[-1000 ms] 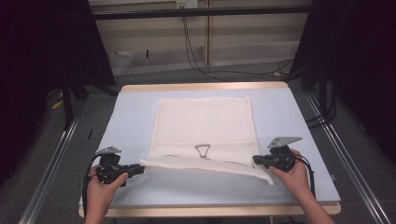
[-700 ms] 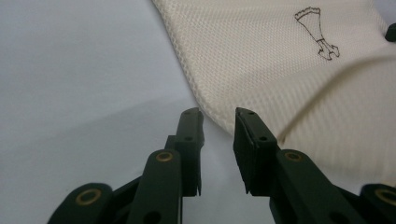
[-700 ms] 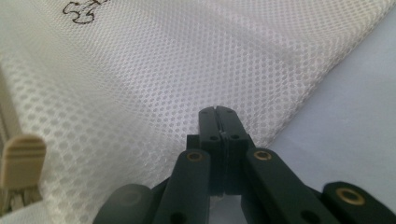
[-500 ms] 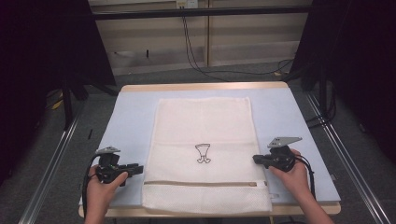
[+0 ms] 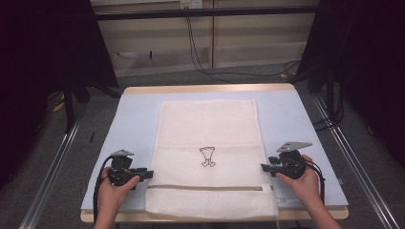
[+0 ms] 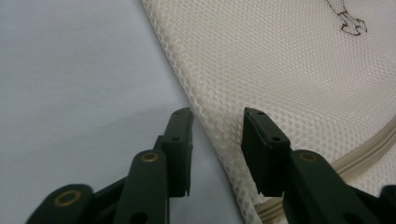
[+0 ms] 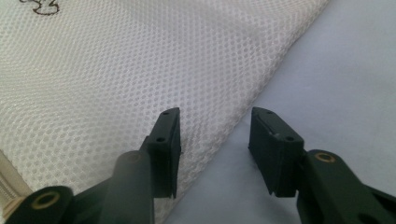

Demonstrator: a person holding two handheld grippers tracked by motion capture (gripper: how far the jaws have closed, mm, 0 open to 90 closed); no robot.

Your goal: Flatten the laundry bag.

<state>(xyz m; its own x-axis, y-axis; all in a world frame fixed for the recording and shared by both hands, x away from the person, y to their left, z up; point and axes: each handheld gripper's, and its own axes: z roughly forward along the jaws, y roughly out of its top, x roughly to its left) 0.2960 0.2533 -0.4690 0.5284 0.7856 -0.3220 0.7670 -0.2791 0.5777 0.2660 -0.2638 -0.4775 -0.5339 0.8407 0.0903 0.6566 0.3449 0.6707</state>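
Observation:
A cream mesh bag (image 5: 210,133) lies flat on the light blue table (image 5: 133,124), with a small black drawing (image 5: 207,156) at its middle and a zip (image 5: 205,187) across its near end. My left gripper (image 5: 147,174) rests at the bag's left edge and my right gripper (image 5: 264,167) at its right edge. In the left gripper view the jaws (image 6: 217,114) stand apart over the edge of the mesh (image 6: 280,60) without pressing on it. In the right gripper view the jaws (image 7: 215,114) have just been opening and straddle the mesh edge (image 7: 116,70).
The bag's near end reaches the table's front wooden edge (image 5: 310,214). Bare blue surface lies on both sides of the bag. Metal rails (image 5: 52,186) run beside the table, and cables (image 5: 200,52) hang at the back.
The bag's near part, folded back between the grippers a second ago, now lies spread toward the front edge. Both grippers have let go of it.

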